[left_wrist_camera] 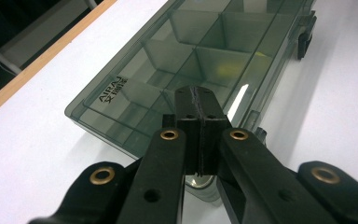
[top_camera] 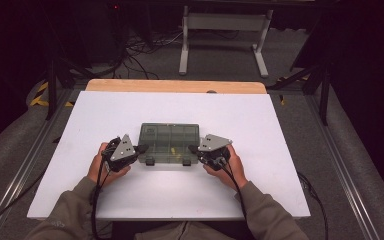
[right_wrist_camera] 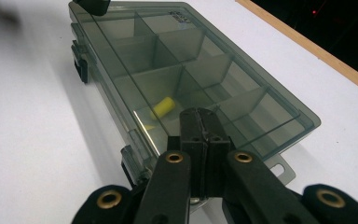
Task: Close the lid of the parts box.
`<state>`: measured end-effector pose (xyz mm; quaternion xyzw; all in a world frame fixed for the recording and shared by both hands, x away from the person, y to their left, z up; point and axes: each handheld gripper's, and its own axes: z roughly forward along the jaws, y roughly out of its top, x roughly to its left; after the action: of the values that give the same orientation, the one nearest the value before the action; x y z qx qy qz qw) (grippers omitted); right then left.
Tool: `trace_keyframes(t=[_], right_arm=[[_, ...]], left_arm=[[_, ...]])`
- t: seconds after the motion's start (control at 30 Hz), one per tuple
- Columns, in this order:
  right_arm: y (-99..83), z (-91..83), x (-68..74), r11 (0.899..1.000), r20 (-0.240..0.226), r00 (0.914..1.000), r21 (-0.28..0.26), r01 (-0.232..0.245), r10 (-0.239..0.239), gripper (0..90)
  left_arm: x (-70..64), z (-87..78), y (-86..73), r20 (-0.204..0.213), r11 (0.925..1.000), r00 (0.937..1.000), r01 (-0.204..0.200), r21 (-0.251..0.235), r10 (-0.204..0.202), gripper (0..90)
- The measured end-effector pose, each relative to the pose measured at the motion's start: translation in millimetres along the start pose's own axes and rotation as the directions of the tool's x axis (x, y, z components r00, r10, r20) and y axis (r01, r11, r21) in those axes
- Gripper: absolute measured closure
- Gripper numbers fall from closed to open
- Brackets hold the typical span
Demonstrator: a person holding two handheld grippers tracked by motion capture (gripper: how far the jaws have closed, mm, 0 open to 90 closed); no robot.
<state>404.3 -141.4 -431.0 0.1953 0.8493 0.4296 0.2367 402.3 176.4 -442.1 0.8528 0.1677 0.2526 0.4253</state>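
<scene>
A smoky clear plastic organiser box [top_camera: 170, 141] with its lid closed lies on the white table, two black latches on its near side. My left gripper [top_camera: 141, 148] is shut, its tip at the box's left end. My right gripper [top_camera: 194, 149] is shut too, its tip at the box's right end. From the left gripper view the shut jaws [left_wrist_camera: 198, 93] rest over the lid corner of the box [left_wrist_camera: 191, 51]. The right gripper [right_wrist_camera: 199, 116] sits over the box [right_wrist_camera: 177, 70], where a small yellow cylinder [right_wrist_camera: 162, 108] lies in one compartment.
The white table top [top_camera: 260, 130] has a wooden strip [top_camera: 175, 86] along its far edge. A white metal stand [top_camera: 225, 30] and cables lie on the floor beyond. Aluminium rails run along both table sides.
</scene>
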Motion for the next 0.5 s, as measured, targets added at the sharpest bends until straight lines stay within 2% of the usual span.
trace_keyframes(t=[0.13, 0.3, 0.33, 0.37, 0.43, 0.5], right_arm=[[-1.2, 0.3, -0.7, 1.000, -0.006, 0.9999, -0.009, -0.011, 0.011, 90.0], [-2.8, 0.6, -1.8, 0.999, -0.012, 0.9996, -0.020, -0.028, 0.027, 90.0], [-3.4, 1.0, -1.6, 0.999, -0.013, 0.9993, -0.025, -0.034, 0.034, 90.0], [-4.9, 3.3, -0.8, 1.000, -0.014, 0.9995, -0.006, -0.029, 0.029, 90.0], [-7.7, 4.6, 1.0, 0.999, -0.018, 0.9990, -0.026, -0.040, 0.040, 90.0], [-7.3, 4.4, 1.0, 0.999, -0.016, 0.9995, -0.022, -0.027, 0.026, 90.0]], left_arm=[[2.0, 0.9, -2.3, 0.012, 0.9994, 0.9995, 0.030, -0.016, -0.030, 89.6], [2.1, 1.4, -2.9, 0.018, 0.9992, 0.9992, 0.035, -0.020, -0.035, 89.6], [1.8, 2.3, -3.4, 0.024, 0.9995, 0.9992, 0.031, -0.011, -0.031, 89.6], [0.8, 3.2, -4.2, 0.027, 0.9997, 0.9993, 0.025, 0.004, -0.025, 89.6], [0.2, 3.5, -4.2, 0.025, 0.9999, 0.9996, 0.013, 0.004, -0.013, 89.5], [0.5, 3.7, -4.4, 0.021, 1.0000, 0.9997, 0.008, 0.003, -0.009, 89.5]])
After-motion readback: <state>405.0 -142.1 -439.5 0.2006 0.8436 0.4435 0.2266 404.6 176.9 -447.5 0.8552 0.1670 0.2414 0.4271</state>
